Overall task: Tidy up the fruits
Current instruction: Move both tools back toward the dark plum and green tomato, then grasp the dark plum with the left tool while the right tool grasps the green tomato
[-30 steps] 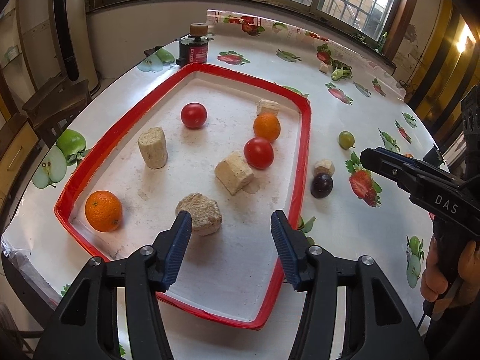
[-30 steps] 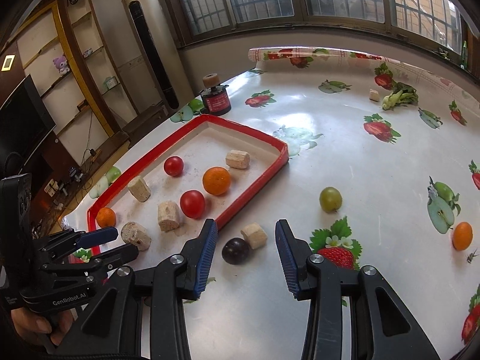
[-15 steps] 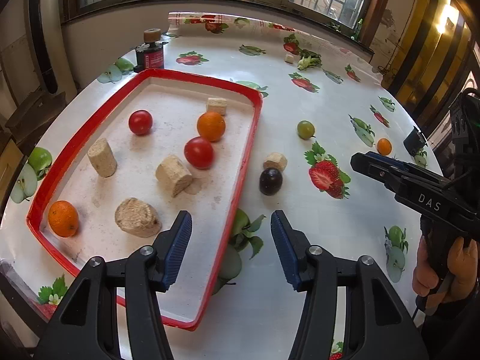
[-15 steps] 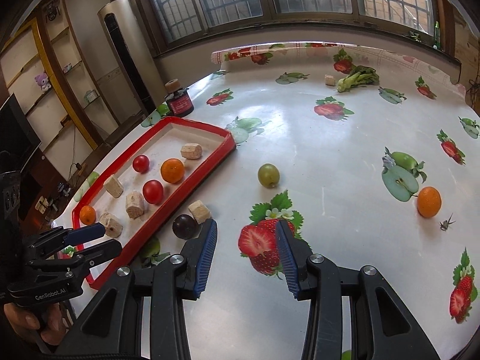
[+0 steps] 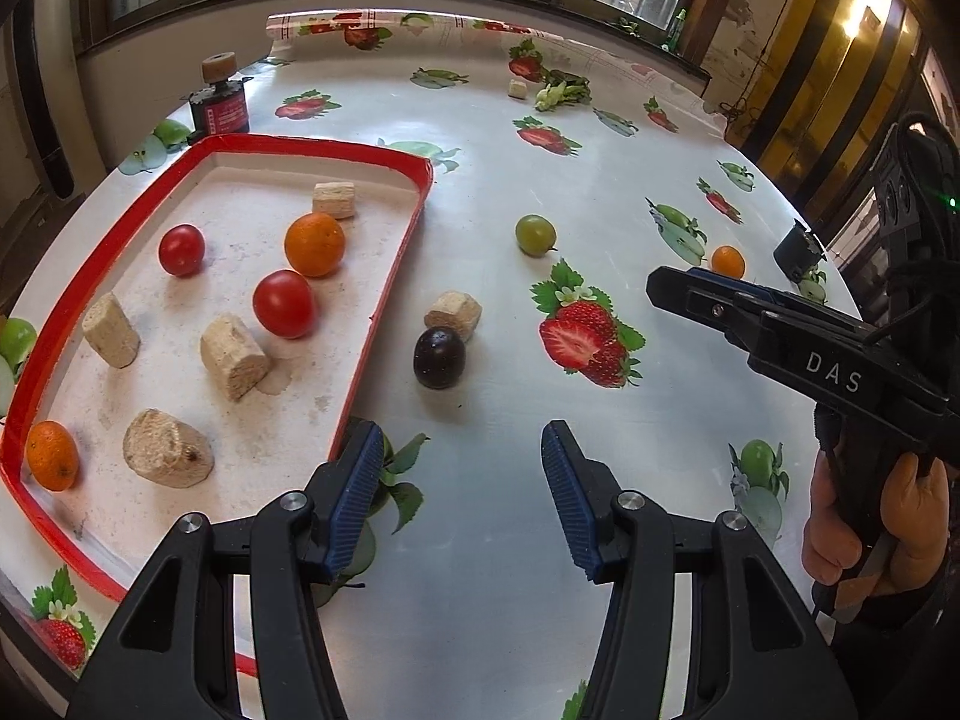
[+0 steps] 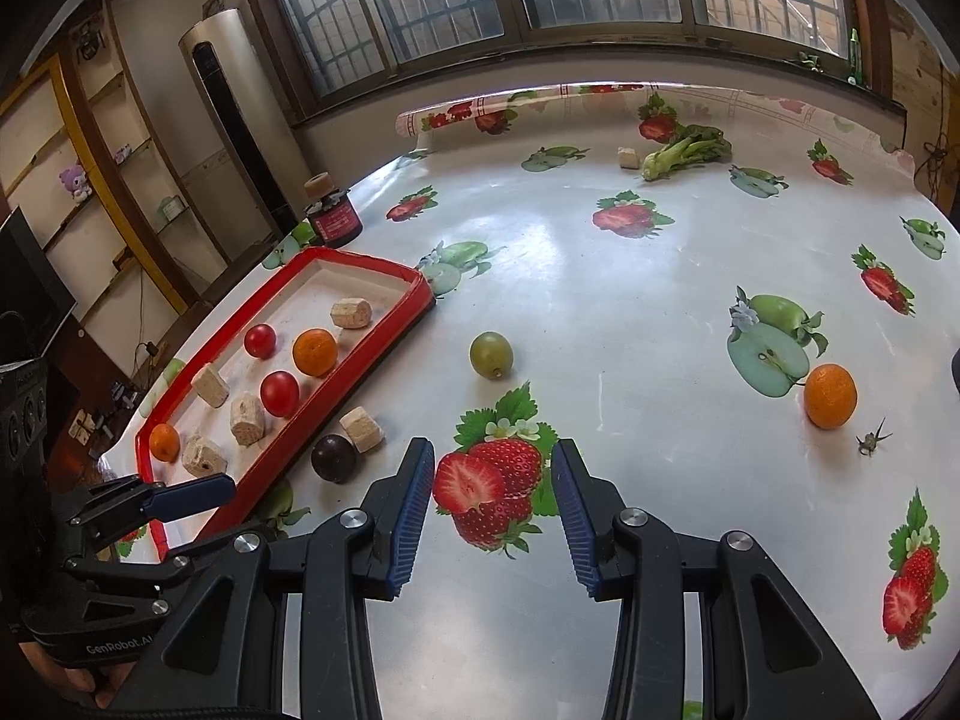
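A red-rimmed tray (image 5: pixel 399 264) (image 6: pixel 414 288) holds two red tomatoes (image 5: pixel 284 303), two oranges (image 5: pixel 314 244) and several cork-like chunks (image 5: pixel 234 356). On the cloth to its right lie a dark plum (image 5: pixel 439 357) (image 6: pixel 333 458), a cork chunk (image 5: pixel 453 314), a green fruit (image 5: pixel 535 234) (image 6: pixel 491 354) and a small orange (image 5: pixel 728 261) (image 6: pixel 830 395). My left gripper (image 5: pixel 462 492) stands open and empty, just short of the plum. My right gripper (image 6: pixel 492 516) hangs open and empty over a printed strawberry, the green fruit ahead of it.
A dark jar with a cork on top (image 5: pixel 219 102) (image 6: pixel 333 213) stands behind the tray. A leafy vegetable (image 6: pixel 687 150) and a small chunk (image 6: pixel 627 157) lie at the far edge. A dried stem (image 6: pixel 873 438) lies near the small orange. A hand (image 5: pixel 870 522) grips the right tool.
Both views have slid right: the left gripper moved from over the tray to the cloth near the plum, and the right gripper moved from the plum to over the printed strawberry.
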Tool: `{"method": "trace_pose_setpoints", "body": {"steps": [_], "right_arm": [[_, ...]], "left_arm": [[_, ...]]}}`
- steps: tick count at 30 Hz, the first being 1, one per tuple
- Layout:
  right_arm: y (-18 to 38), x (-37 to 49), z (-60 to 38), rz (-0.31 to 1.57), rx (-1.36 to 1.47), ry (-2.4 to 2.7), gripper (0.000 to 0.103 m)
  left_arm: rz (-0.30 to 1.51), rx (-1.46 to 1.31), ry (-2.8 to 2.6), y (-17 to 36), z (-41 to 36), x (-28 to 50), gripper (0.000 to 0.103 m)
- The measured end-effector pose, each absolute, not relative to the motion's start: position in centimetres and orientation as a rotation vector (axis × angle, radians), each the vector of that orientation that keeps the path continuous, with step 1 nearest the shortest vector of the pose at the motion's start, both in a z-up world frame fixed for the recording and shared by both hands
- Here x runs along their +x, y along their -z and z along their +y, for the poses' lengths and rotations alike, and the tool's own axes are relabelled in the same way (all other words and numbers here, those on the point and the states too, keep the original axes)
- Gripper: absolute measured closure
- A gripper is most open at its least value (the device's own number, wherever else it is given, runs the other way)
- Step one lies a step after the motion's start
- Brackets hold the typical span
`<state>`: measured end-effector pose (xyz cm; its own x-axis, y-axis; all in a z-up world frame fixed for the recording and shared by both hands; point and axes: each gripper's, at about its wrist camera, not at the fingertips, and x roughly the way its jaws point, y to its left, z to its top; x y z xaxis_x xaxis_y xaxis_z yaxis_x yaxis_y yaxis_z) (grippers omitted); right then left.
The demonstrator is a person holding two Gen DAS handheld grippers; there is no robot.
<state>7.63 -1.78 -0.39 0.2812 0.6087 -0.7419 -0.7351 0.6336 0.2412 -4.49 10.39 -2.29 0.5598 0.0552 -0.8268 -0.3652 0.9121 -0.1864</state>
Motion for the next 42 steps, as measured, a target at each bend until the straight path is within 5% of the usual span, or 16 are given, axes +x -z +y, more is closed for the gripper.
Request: {"method": "trace_pose_setpoints", "body": {"steps": [22, 27, 32, 42], "right_arm": [[4.0, 11.8, 6.1, 0.976, -0.263, -0.951, 0.061], [4.8, 12.8, 7.4, 0.951, -0.289, -0.904, 0.062], [4.8, 13.2, 6.7, 0.945, -0.283, -0.890, 0.078], [2.9, 10.8, 4.3, 0.911, -0.259, -0.920, 0.078]], "left_arm": [[0.996, -0.350, -0.247, 5.1, 11.7, 0.1, 0.050], [0.992, -0.310, -0.241, 5.3, 11.8, 0.4, 0.062], [0.985, -0.291, -0.255, 5.4, 12.5, 0.6, 0.082], [0.966, -0.297, -0.243, 4.4, 11.9, -0.6, 0.082]]}}
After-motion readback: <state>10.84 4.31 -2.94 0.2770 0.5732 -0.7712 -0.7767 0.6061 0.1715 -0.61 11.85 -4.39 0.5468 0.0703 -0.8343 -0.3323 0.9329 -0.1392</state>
